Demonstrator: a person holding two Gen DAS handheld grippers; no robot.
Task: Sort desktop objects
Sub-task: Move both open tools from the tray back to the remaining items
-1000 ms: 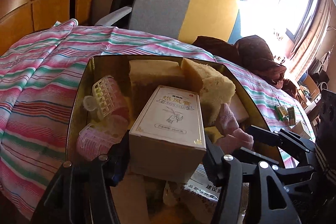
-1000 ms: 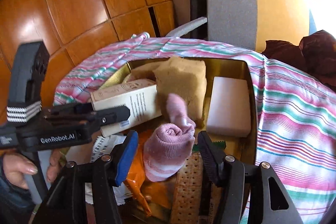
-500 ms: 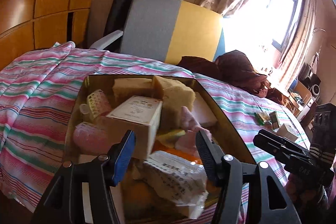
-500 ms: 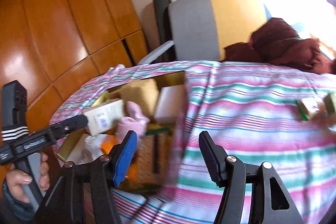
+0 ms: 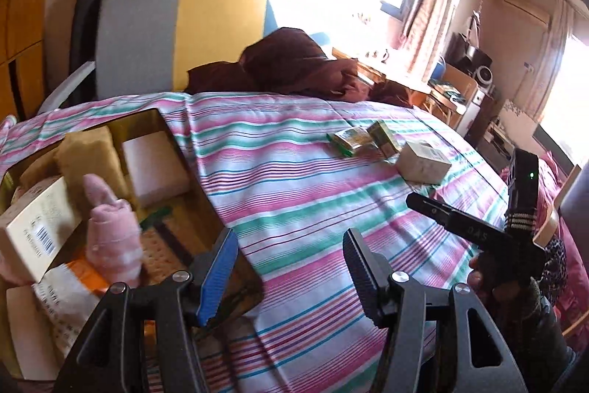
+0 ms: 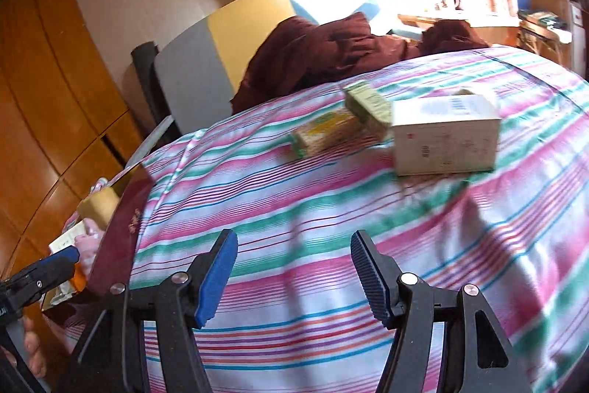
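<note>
Both claws gape wide and hold nothing. The left claw hangs at the box edge; the box holds a pink sock, sponges and a carton. The right claw faces three small cartons on the striped desk at 1 o'clock. Judged: a reach for these, needing a forward approach.

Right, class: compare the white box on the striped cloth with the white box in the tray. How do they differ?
The white box on the cloth lies flat in the open beside two green packets; the box in the tray is tilted and crowded among a pink sock and sponges. The first looks squat, the second longer. Both are pale cartons bearing a barcode.
</note>
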